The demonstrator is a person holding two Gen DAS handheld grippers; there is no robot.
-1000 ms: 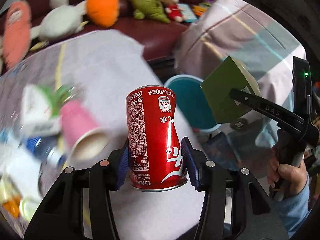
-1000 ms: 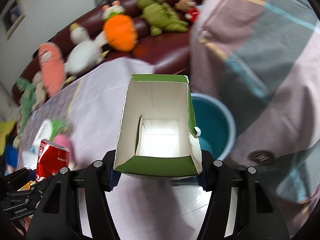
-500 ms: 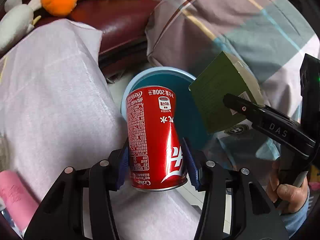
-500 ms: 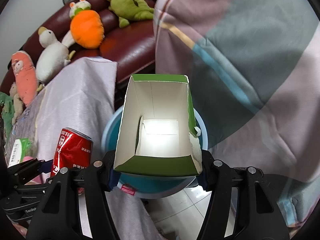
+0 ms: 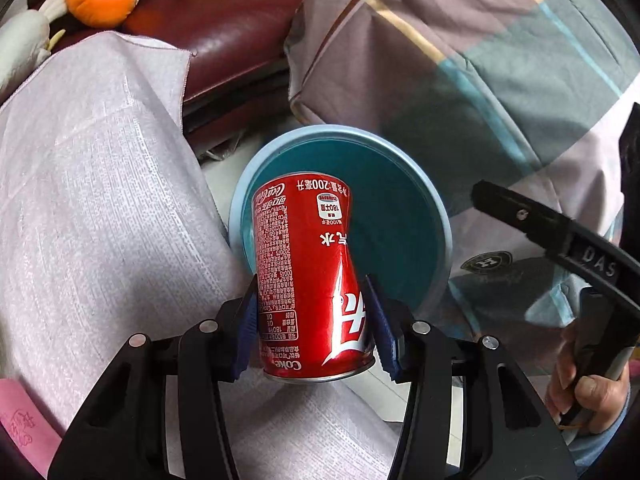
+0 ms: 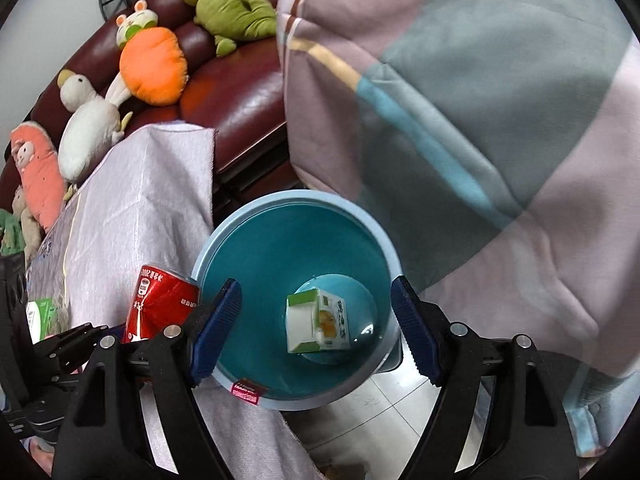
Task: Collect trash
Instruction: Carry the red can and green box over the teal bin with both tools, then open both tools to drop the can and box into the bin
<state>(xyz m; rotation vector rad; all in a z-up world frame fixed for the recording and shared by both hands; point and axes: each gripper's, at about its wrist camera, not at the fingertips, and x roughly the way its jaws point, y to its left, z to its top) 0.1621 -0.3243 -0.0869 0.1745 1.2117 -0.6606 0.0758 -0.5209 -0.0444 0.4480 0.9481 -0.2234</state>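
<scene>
Can point(image 5: 308, 280), red and dented, was clamped in the left gripper point(image 5: 310, 330) at frame centre, over the bin point(image 5: 436, 216) edge. Right gripper point(image 6: 316, 334) was spread wide and empty above the carton point(image 6: 318, 320) inside. Released now, the can could hit the rim and fall outside.

A dark red leather sofa point(image 6: 224, 92) runs along the far side, lined with plush toys point(image 6: 154, 66). Pale floor tiles point(image 6: 372, 412) show near. A plaid quilt point(image 6: 500, 120) fills the right.

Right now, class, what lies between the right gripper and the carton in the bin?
Nothing: in the right wrist view the open right gripper looks straight down onto the carton on the bin floor.
</scene>
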